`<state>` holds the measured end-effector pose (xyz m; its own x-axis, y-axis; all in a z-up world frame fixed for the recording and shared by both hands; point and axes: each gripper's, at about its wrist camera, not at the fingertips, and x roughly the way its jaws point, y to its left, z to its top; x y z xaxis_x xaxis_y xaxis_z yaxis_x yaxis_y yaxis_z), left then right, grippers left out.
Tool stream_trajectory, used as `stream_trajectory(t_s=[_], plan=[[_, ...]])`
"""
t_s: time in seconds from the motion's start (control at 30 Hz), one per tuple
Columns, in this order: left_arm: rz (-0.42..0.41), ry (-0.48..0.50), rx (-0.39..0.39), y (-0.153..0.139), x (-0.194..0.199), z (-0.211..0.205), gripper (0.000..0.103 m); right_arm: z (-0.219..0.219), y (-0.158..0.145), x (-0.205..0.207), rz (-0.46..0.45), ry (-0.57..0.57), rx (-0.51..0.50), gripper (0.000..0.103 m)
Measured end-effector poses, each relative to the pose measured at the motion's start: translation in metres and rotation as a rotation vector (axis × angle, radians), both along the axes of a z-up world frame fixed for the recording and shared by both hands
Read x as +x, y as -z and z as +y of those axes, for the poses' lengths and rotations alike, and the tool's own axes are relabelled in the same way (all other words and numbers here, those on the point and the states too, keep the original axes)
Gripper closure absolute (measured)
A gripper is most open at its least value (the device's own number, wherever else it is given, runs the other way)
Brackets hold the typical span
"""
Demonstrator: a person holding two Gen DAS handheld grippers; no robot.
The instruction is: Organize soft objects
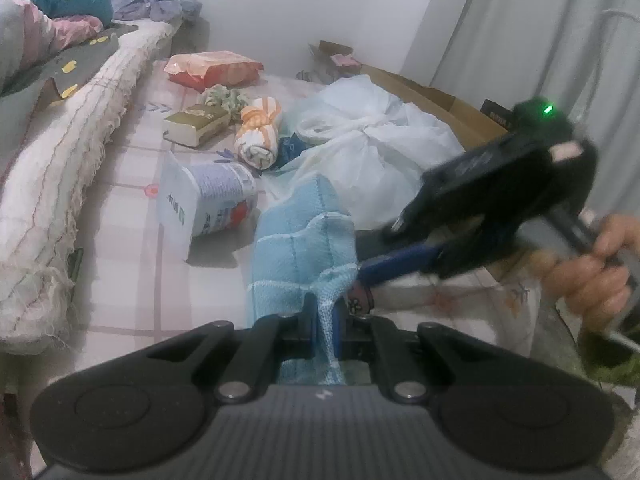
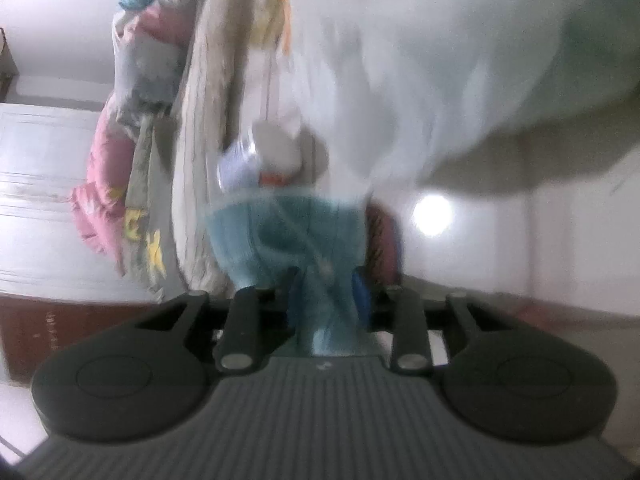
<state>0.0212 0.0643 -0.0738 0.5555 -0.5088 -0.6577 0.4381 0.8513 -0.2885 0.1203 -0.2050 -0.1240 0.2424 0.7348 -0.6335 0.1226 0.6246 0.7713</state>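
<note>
Left gripper [image 1: 322, 320]: clenched on the near edge of the blue towel [image 1: 300, 240]; the cloth is pinched between its two fingers.
Right gripper [image 1: 362, 276]: comes in from the right, held by a hand [image 1: 592, 272]; its blue fingers meet the towel's right edge. Its own view is blurred, but there the towel [image 2: 288, 232] bunches between the fingers, so it is grasping the cloth too.
Towel: light blue with a pale grid, held up between both grippers above the bed sheet [image 1: 128, 280], near centre.
Bed, far: a rolled orange-and-white cloth [image 1: 260, 132], a book [image 1: 198, 124] left of it, a red packet [image 1: 212, 68] further back.
Bed, middle: a tub [image 1: 208, 204] on its side, left of the towel.
Bed, right: a white plastic bag [image 1: 372, 140] behind the towel.
Bed, left: a frayed quilt [image 1: 60, 184] along the edge.
</note>
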Motion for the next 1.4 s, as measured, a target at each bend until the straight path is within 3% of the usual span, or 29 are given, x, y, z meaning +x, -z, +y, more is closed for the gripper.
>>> stream_trajectory(t_s=[0.13, 0.27, 0.33, 0.5, 0.6, 0.73, 0.87, 0.97, 1.13, 1.4], plan=[[0.013, 0.002, -0.011, 0.001, 0.0, -0.002, 0.094, -0.01, -0.02, -0.002, -0.068, 0.009, 0.023, 0.073], [0.028, 0.002, -0.029, 0.001, 0.001, -0.003, 0.092, -0.003, -0.027, -0.004, -0.106, -0.061, 0.093, 0.07], [0.032, 0.006, -0.036, 0.001, 0.0, -0.003, 0.089, 0.005, -0.023, -0.006, -0.099, -0.091, 0.055, 0.07], [0.044, 0.01, -0.03, -0.006, -0.004, -0.001, 0.067, 0.018, -0.004, -0.003, -0.046, -0.098, -0.046, 0.068], [0.018, -0.01, -0.033, -0.016, -0.008, 0.009, 0.061, 0.018, -0.002, -0.001, -0.046, -0.099, -0.053, 0.069], [0.013, -0.057, -0.073, -0.026, -0.004, 0.026, 0.059, 0.018, -0.006, -0.003, -0.065, -0.104, -0.082, 0.07], [0.094, -0.124, -0.043, -0.016, 0.017, 0.031, 0.061, 0.018, -0.004, -0.004, -0.068, -0.109, -0.087, 0.07], [0.174, -0.12, -0.025, -0.001, 0.031, 0.027, 0.061, 0.018, -0.005, -0.004, -0.067, -0.107, -0.09, 0.071], [0.267, -0.1, -0.082, 0.009, 0.042, 0.026, 0.061, 0.015, -0.004, -0.006, -0.063, -0.103, -0.096, 0.071], [0.276, -0.081, -0.044, 0.012, 0.046, 0.012, 0.061, 0.008, 0.005, -0.005, -0.039, -0.087, -0.038, 0.071]])
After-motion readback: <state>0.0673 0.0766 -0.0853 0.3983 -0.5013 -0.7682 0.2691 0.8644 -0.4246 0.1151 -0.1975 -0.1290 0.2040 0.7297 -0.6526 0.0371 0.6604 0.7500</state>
